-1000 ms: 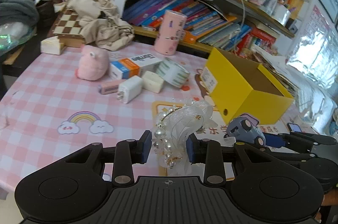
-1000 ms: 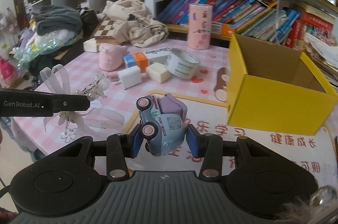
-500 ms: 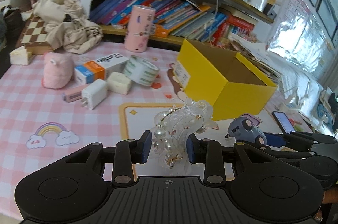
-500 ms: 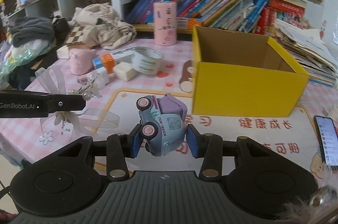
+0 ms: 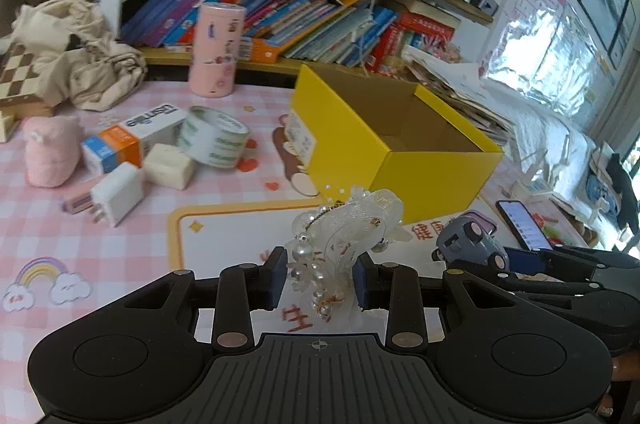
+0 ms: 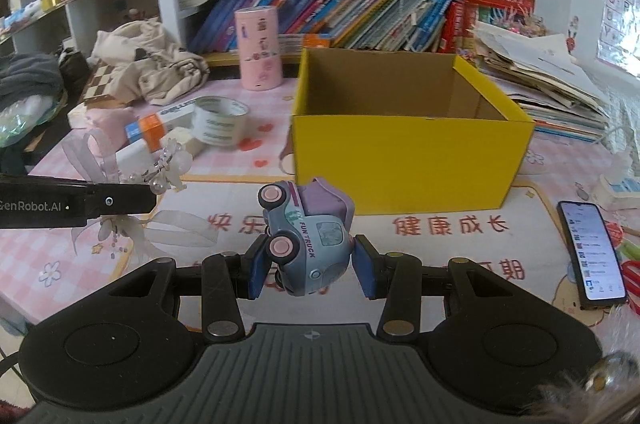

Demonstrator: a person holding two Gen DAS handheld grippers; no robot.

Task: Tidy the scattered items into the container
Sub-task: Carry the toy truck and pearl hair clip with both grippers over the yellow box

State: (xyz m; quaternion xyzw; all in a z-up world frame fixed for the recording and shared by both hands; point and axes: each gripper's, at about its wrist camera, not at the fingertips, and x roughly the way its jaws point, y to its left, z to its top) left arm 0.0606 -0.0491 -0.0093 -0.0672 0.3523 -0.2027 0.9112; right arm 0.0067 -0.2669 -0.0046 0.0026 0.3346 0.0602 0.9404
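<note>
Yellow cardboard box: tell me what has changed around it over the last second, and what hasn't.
Both grippers have swung toward the yellow cardboard box, which now sits centred ahead of the right gripper. Nothing was taken or released: the left gripper stays shut on the white pearl-and-ribbon hair ornament, the right on the blue-grey toy truck. The box remains empty.

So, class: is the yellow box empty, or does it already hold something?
Empty, as far as visible. The yellow box stands open-topped, and the left wrist view shows only bare brown cardboard; its near corner is hidden.

Both my grippers sit low in frame, angled downward: left gripper pinching something between its pads, right gripper clamped tight on its load too.
</note>
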